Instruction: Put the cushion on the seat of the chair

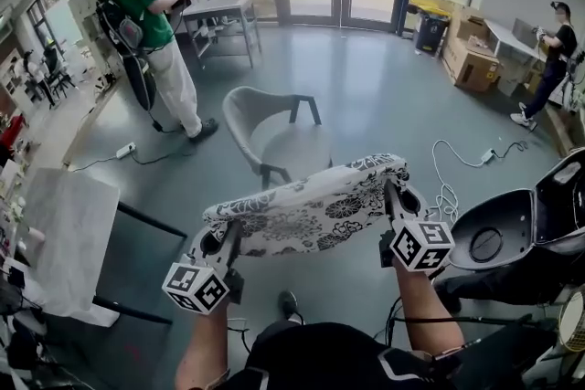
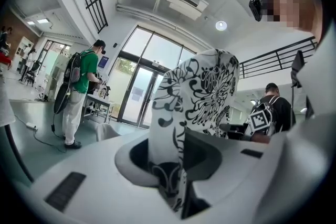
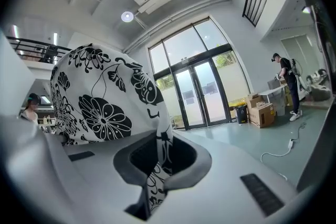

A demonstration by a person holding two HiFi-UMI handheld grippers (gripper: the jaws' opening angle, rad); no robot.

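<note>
Left gripper and right gripper are closest to the head cam, and both are pinching the cushion; each gripper view shows the black-and-white flowery fabric squeezed between that gripper's jaws, one end per gripper. So the cushion hangs in the air, stretched roughly flat between the two, with nothing under it but floor. The chair stands just beyond it, curved back on the left; its seat is bare.

Looks to me like the carry step: cushion lifted and headed for the chair, not over the seat yet. The next move, I'd guess, is to bring both grippers forward together until the cushion is above the seat, lower it level so it lands inside the curve of the back, and only then let the jaws go; drop one end early and it'll probably flop off the front. Further out, a cable snakes along the floor right of the chair; a person in green stands by a table at the back.
</note>
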